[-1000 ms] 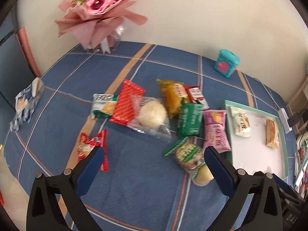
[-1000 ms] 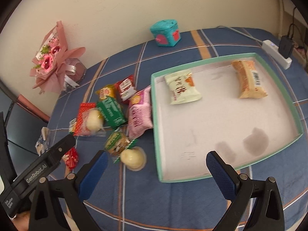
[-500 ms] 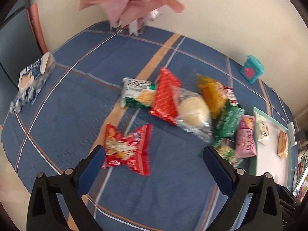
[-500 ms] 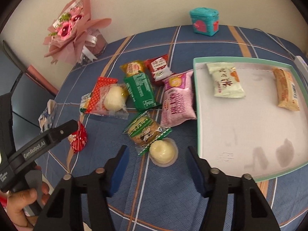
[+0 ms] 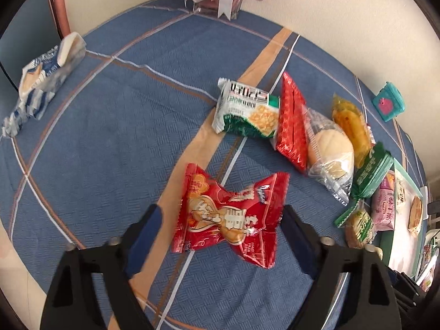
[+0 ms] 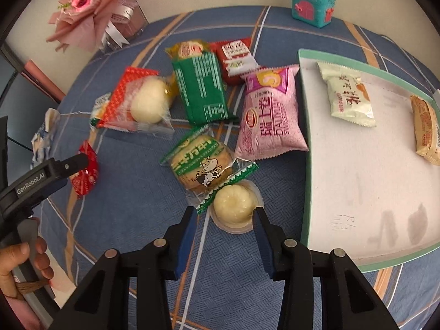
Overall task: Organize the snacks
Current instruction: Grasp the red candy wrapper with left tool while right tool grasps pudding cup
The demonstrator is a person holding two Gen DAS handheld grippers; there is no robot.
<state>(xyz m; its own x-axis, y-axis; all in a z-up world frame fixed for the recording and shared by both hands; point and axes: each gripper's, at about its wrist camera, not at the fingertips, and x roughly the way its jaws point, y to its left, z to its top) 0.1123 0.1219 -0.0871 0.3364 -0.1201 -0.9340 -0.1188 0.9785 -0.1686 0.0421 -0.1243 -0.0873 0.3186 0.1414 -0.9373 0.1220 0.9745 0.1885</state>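
Observation:
A red twist-end snack packet (image 5: 228, 214) lies on the blue checked cloth between the fingers of my left gripper (image 5: 221, 214), whose jaws are closing; a gap still shows at the left pad. A pale round pastry in a clear cup (image 6: 233, 206) sits between the fingers of my right gripper (image 6: 225, 214), also closing, with the right pad at the cup's rim and the left pad clear of it. The teal-rimmed tray (image 6: 305, 165) to the right holds a white packet (image 6: 349, 96) and a tan packet (image 6: 425, 129).
Loose snacks crowd the middle: a cow-print cookie pack (image 6: 200, 162), pink packet (image 6: 271, 112), green packet (image 6: 202, 90), wrapped bun (image 6: 147, 100) and green-white packet (image 5: 247, 112). A bouquet (image 6: 90, 8) and teal box (image 6: 312, 5) stand at the back, a blue-white bag (image 5: 41, 82) far left.
Both grippers came down toward the cloth and narrowed their jaws. The left one shifted over the red packet; the right one moved left from the tray to the cup pastry.

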